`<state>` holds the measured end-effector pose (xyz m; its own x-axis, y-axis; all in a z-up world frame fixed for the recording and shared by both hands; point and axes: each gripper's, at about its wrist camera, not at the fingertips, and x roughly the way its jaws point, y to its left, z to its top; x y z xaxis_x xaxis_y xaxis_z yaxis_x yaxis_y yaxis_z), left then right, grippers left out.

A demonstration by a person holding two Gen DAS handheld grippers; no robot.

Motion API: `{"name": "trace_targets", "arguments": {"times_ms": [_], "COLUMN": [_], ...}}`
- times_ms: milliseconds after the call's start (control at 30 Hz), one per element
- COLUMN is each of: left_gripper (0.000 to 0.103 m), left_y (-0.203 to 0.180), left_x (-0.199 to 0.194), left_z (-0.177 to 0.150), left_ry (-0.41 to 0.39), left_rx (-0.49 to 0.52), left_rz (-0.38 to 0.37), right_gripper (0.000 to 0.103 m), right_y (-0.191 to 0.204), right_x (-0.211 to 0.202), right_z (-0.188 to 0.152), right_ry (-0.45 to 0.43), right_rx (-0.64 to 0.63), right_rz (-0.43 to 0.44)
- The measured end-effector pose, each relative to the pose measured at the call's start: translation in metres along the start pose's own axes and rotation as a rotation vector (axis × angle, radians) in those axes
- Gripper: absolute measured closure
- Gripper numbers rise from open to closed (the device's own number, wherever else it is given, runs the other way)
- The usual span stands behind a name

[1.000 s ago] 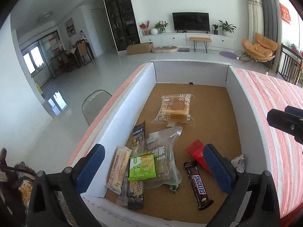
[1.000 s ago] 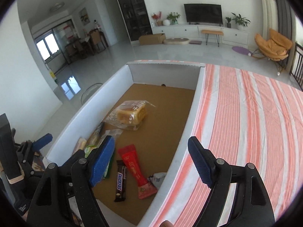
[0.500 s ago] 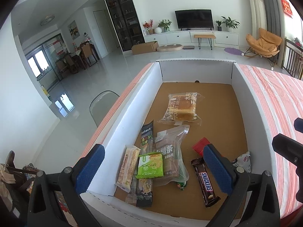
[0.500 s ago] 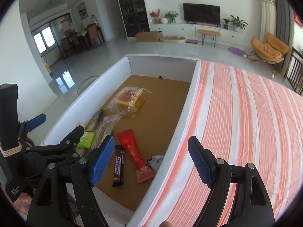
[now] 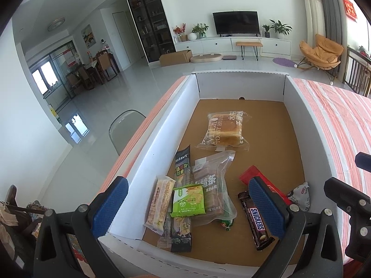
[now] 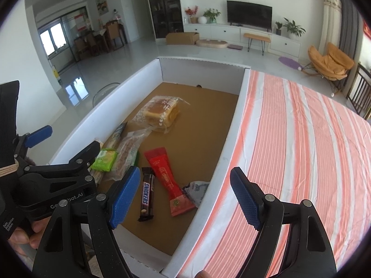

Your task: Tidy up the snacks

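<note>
A white box (image 5: 162, 125) with a brown floor holds the snacks. In it lie a bagged milk toast (image 5: 226, 129), a clear bag of brown bars (image 5: 209, 185), a green packet (image 5: 188, 200), a Snickers bar (image 5: 255, 220), a red packet (image 6: 168, 180) and a small white packet (image 5: 300, 193). My left gripper (image 5: 187, 206) is open and empty above the box's near end. My right gripper (image 6: 185, 197) is open and empty over the box's right wall (image 6: 231, 136). The left gripper also shows in the right wrist view (image 6: 62, 176).
The box stands on a table with a pink and white striped cloth (image 6: 301, 139), which stretches to the right. A grey chair (image 5: 123, 127) stands off the table's left side. A living room lies beyond the far edge.
Both grippers have drawn back and up from the box, so more of its near end shows. The snacks have not moved. Both stay open.
</note>
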<state>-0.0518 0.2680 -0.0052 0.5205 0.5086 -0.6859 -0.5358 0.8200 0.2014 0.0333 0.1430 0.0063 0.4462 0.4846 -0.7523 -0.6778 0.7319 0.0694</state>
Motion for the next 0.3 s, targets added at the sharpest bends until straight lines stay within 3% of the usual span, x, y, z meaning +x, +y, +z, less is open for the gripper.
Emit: {"name": "trace_targets", "arguments": {"times_ms": [300], "left_gripper": [0.000], "left_y": [0.0044], "left_x": [-0.0069], "left_z": [-0.0044], "left_ry": [0.012], "left_rx": [-0.001], "left_rz": [-0.080], "right_gripper": [0.020], "right_y": [0.0028], "right_x": [0.0082], "right_z": [-0.0072], "right_ry": [0.013], "right_rx": [0.012], "right_rz": [0.011]}}
